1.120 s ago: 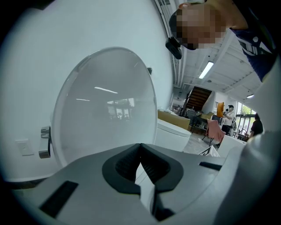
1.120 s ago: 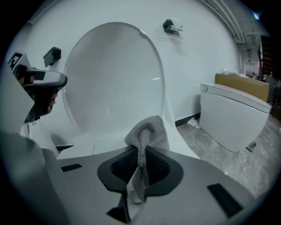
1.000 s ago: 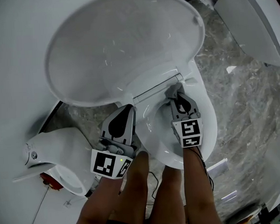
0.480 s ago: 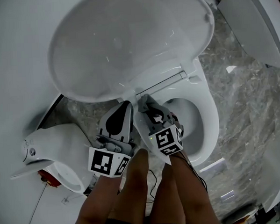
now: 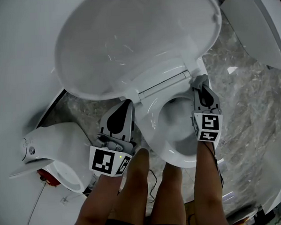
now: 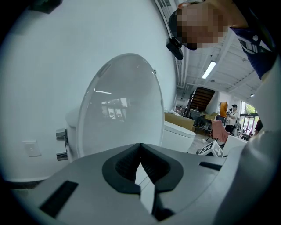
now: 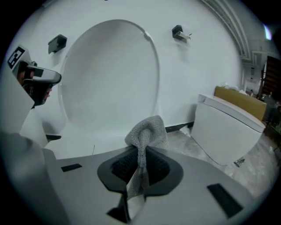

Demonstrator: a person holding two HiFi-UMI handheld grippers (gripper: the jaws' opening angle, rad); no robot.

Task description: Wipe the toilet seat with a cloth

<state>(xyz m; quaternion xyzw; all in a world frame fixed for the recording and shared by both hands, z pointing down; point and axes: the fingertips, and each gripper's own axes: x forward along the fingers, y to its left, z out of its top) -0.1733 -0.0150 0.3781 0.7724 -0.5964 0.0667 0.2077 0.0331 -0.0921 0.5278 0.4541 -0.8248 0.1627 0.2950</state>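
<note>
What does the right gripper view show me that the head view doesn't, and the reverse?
Right gripper view only: the grey knitted cloth pinched between the jaws of the right gripper. Head view only: the white toilet seat ringing the bowl opening, with that gripper at its right rear, plus the person's bare legs. Both: the raised white oval lid.

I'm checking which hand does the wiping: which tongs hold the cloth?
The right tongs, shut on the grey cloth; the left tongs are shut with nothing between them.
</note>
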